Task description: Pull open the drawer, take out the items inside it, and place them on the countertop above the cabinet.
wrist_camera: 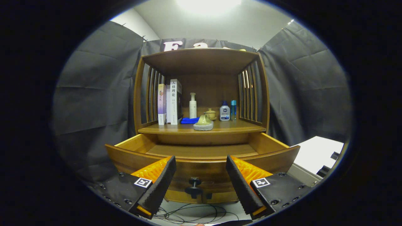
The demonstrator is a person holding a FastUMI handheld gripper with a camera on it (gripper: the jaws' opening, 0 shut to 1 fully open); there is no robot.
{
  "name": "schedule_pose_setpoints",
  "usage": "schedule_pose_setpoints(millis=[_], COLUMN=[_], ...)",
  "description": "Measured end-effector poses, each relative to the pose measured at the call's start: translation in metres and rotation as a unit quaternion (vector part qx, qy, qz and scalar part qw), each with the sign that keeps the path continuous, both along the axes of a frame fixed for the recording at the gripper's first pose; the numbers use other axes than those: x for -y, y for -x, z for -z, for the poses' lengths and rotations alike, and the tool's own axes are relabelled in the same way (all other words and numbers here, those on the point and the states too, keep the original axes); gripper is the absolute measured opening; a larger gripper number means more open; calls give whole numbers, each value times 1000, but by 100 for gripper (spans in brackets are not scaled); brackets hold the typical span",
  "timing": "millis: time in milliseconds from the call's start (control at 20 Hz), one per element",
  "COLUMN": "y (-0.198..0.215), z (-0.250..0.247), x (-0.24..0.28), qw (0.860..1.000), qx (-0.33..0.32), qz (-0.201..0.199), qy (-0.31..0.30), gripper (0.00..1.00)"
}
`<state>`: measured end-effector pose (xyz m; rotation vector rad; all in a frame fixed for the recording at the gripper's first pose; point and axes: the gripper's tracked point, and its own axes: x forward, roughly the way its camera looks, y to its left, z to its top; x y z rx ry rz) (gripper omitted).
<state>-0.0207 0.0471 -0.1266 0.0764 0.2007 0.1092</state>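
Drawer (201, 150) pulled out, its visible floor bare — gripper (201, 168) spread, fingers either side of the knob (194, 182).

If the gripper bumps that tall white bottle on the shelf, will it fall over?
Probably, yes. The white pump bottle is tall and narrow with a small base, so a sideways push would likely tip it. It looks like smooth plastic, so it may slip in a loose grip. The gripper is open, down by the drawer knob.
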Motion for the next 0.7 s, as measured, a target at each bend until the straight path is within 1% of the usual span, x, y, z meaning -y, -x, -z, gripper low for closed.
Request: schedule_pose_setpoints(millis=[150, 500, 550, 600, 700], y=[-3, -19, -21, -23, -23], z=[18, 45, 48, 48, 46], x=[0, -13, -15, -12, -12], qw=[1000, 999, 999, 999, 999], qx=[-8, -27, -31, -29, -27], qz=[-1, -27, -27, -16, -10], qy=[0, 22, 22, 27, 15], gripper=[100, 100, 99, 99, 95])
